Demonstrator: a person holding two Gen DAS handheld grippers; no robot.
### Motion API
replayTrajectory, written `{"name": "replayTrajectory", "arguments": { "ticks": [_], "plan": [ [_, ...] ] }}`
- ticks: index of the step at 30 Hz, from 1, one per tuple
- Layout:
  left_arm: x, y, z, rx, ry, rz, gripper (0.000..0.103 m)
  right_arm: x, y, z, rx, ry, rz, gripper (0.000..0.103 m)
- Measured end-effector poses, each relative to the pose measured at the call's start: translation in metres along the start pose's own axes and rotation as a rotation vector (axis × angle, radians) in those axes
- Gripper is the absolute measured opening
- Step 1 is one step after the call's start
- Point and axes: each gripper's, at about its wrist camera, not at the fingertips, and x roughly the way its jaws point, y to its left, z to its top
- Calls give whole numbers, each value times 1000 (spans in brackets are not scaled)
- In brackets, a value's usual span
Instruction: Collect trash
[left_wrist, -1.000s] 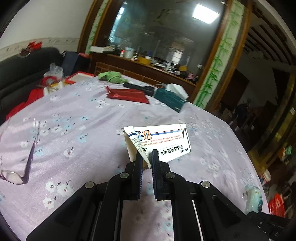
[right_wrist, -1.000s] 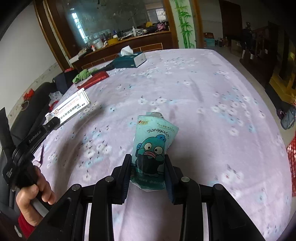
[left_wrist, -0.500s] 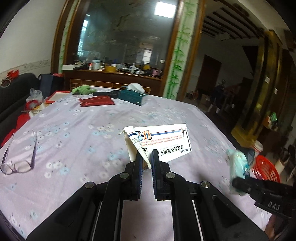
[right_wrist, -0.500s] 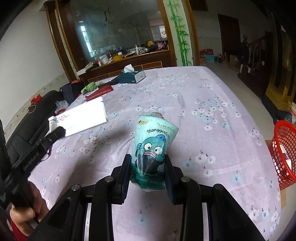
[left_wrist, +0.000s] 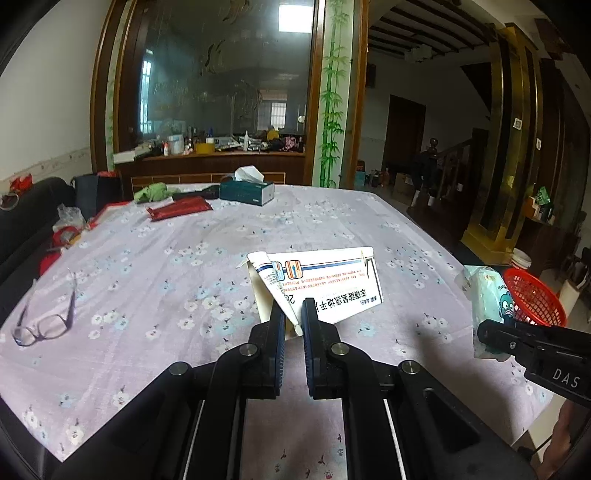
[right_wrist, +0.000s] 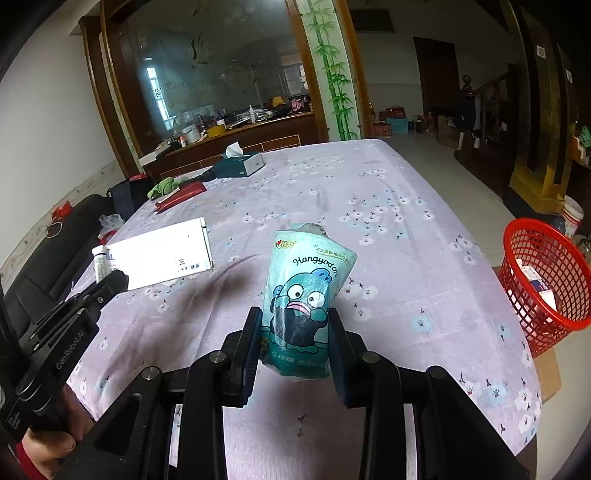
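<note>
My left gripper (left_wrist: 293, 314) is shut on a flattened white medicine box (left_wrist: 325, 284) with blue and red print, held above the purple flowered tablecloth (left_wrist: 166, 266). The same medicine box (right_wrist: 162, 254) shows at the left of the right wrist view, in the left gripper (right_wrist: 110, 277). My right gripper (right_wrist: 293, 325) is shut on a teal cartoon tissue pack (right_wrist: 306, 291). In the left wrist view that tissue pack (left_wrist: 487, 295) hangs at the right edge. A red mesh basket (right_wrist: 546, 273) stands on the floor past the table's right edge, with a small box inside.
Glasses (left_wrist: 48, 321) lie at the table's left. At the far end sit a teal tissue box (left_wrist: 247, 190), a red packet (left_wrist: 179, 212) and a green cloth (left_wrist: 151, 192). A dark sofa (left_wrist: 22, 221) runs along the left. A white bucket (right_wrist: 572, 214) stands behind the basket.
Both grippers, still holding their items, have lifted and swung right. The red basket has come into view and drawn closer; the table's far end now sits lower in frame.
</note>
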Motion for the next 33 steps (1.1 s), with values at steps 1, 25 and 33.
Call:
{"name": "replayTrajectory", "arguments": {
  "ticks": [1,25,33],
  "plan": [
    [-1,-2,0,6,-4,5,8,0,0,-1,0,0,0,36],
    [4,-3,-4,50,-22,54,8,7,3,-4,-5,16,-3,36],
    [3,-7,-3,56,-22,51,8,7,0,-4,0,17,-5,36]
  ]
}}
